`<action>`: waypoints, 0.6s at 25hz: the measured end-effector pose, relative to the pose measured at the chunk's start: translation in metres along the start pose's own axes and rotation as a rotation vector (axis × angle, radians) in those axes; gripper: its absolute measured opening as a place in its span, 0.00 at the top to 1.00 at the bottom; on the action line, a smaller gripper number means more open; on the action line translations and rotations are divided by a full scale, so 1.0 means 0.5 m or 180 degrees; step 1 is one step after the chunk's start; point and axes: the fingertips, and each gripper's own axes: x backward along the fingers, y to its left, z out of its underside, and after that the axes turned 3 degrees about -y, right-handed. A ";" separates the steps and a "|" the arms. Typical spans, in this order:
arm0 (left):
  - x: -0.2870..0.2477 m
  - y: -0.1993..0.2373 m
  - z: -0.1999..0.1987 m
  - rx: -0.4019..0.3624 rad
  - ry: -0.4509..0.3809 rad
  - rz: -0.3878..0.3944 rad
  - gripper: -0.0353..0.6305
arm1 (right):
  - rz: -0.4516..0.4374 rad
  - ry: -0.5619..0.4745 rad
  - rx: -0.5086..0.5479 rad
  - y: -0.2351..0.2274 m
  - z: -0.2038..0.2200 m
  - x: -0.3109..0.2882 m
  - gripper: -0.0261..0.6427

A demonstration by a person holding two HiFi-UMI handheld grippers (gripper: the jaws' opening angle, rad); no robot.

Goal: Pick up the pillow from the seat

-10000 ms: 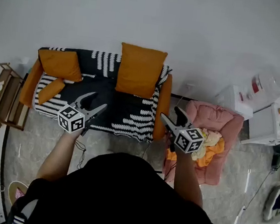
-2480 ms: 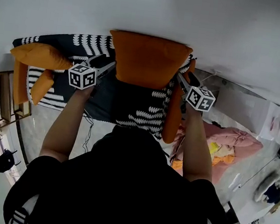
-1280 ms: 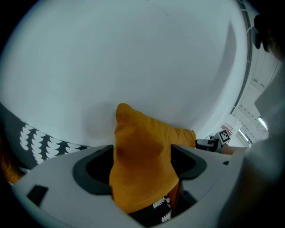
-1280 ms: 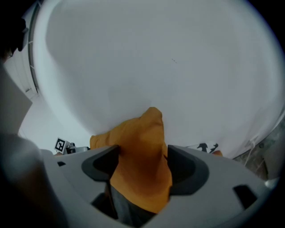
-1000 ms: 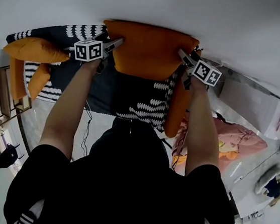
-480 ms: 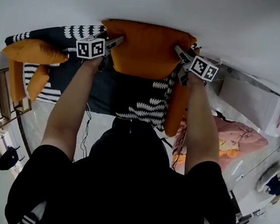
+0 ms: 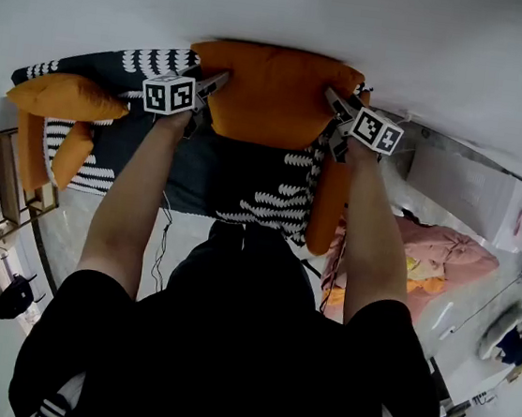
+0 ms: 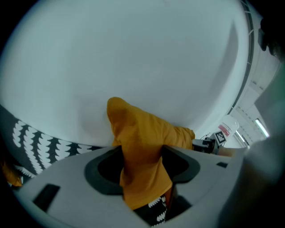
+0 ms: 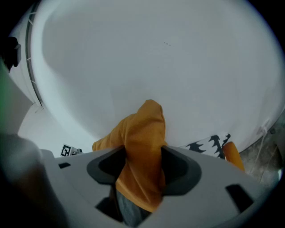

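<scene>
Logged pillow [image 7: 273, 96] as plain orange, pinched between closing jaws of left gripper [image 7: 222, 79] and right gripper [image 7: 331, 96]. Noted grey fingers [image 8: 67, 178], black pads [image 8: 100, 171], black-and-white square-patterned marker cubes [image 7: 170, 94]. Beyond the fingers, recorded sofa cover [image 7: 271, 199] black with white scallop rows; wall [image 7: 360, 17] plain white.

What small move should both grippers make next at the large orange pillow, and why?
Probably lift both together, once the squeeze is firm. The left gripper and right gripper each have an upper corner of the pillow pinched between closing jaws, while it rests on the sofa.
</scene>
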 end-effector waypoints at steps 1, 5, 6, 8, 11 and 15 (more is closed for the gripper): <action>0.002 -0.002 0.002 -0.0004 0.0010 0.0004 0.54 | -0.0001 0.0001 0.0001 0.001 0.001 0.002 0.60; 0.017 -0.006 0.006 -0.0049 0.0061 -0.0004 0.57 | -0.0007 0.0007 0.0009 0.010 0.004 0.013 0.62; 0.020 -0.010 0.005 -0.0057 0.0063 0.0005 0.58 | -0.0007 0.0009 0.0009 0.012 0.004 0.016 0.62; 0.025 -0.016 0.002 -0.0077 0.0058 0.0012 0.59 | -0.0011 0.0000 0.0009 0.018 0.003 0.024 0.63; 0.035 -0.025 -0.001 -0.0092 0.0044 0.0017 0.60 | -0.0033 -0.0029 0.0000 0.029 0.002 0.035 0.65; 0.057 -0.029 0.001 -0.0064 -0.0010 0.0015 0.62 | -0.0106 -0.0019 0.0003 0.055 0.011 0.050 0.67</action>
